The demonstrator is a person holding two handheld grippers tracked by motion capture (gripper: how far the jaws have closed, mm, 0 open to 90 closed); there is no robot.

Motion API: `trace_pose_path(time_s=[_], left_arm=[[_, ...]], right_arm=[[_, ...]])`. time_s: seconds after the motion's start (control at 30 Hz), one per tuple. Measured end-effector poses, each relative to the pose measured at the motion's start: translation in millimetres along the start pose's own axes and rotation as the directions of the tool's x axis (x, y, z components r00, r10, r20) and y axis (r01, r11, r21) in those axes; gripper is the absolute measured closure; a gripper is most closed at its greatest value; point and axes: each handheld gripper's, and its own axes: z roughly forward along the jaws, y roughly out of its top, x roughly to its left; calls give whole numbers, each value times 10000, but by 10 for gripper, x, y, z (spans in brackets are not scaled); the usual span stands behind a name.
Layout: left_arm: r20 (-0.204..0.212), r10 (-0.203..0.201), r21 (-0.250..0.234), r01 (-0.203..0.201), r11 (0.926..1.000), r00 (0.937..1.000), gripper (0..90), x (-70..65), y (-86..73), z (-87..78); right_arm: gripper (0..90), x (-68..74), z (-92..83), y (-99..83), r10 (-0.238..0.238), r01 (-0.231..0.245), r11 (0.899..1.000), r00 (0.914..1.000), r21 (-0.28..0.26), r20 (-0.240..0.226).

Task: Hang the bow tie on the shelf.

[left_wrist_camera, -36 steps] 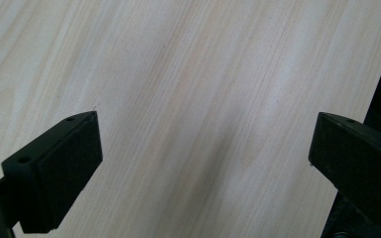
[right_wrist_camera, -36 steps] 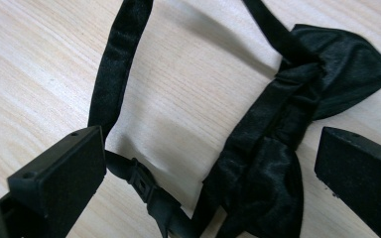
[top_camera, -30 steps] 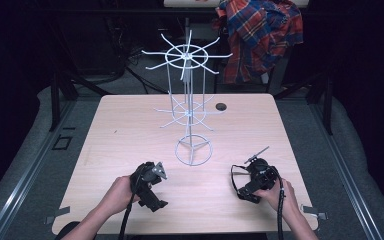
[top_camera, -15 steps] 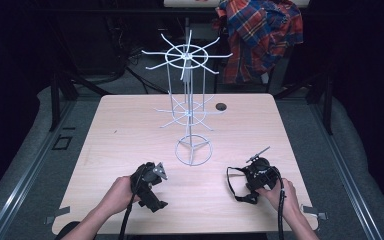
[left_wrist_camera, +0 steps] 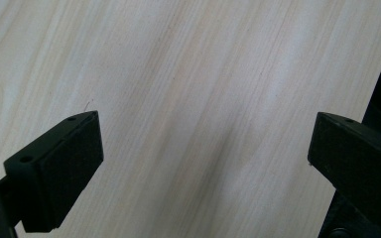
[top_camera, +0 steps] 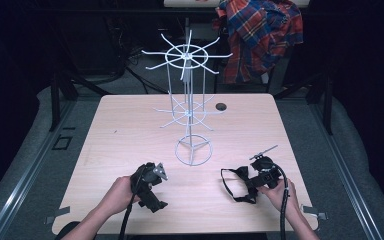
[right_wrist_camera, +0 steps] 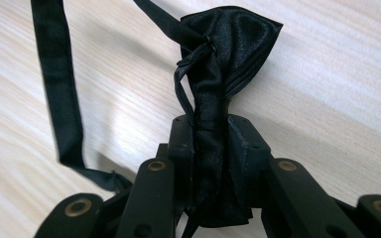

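My right gripper (right_wrist_camera: 211, 144) had just been closing, clamping the black satin bow tie (right_wrist_camera: 225, 59) for lifting (left gripper (left_wrist_camera: 198, 163), at nine o'clock, gaped empty).

Left tool (left_wrist_camera: 203, 168), jaws wide apart, above bare pale wooden table (left_wrist_camera: 188, 74)

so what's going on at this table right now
A person sits at a light wooden table with a two-jaw gripper in each hand. The right gripper has just been closing and is now clamped on a black satin bow tie, whose strap loops across the wood. The left gripper rests open with only bare tabletop between its jaws. A white wire display stand with radiating hooks stands mid-table; nothing hangs on it yet.
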Motion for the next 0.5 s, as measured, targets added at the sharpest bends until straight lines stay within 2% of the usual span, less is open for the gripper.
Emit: trace_pose_path(time_s=[0.03,0.1,0.13,0.17,0.23,0.27,0.5], left_arm=[[5,-7,14,7,10000,10000,9,-1,0,2],[-10,3,37,-3,10000,10000,9,0,2,3],[-13,2,45,-2,10000,10000,9,0,3,3],[-11,4,59,-4,10000,10000,9,1,3,3],[-18,11,83,-11,10000,10000,9,-3,3,5],[-25,22,96,-22,10000,10000,9,-5,2,5],[-38,-24,64,24,10000,10000,9,-11,-37,-17]], right_arm=[[736,4,-10,0,147,-152,9995,9997,-265,-183],[737,-4,-53,-3,235,-252,9982,9993,-541,-304],[737,-7,-79,-2,228,-236,9980,9996,-578,-159],[736,-4,-101,-7,325,-351,9957,9990,-860,-314],[737,1,-116,-8,265,-294,9953,9991,-927,-325],[736,14,-135,-6,204,-210,9950,9998,-976,-71],[736,60,-220,23,49,-27,9899,9999,-1417,152]])
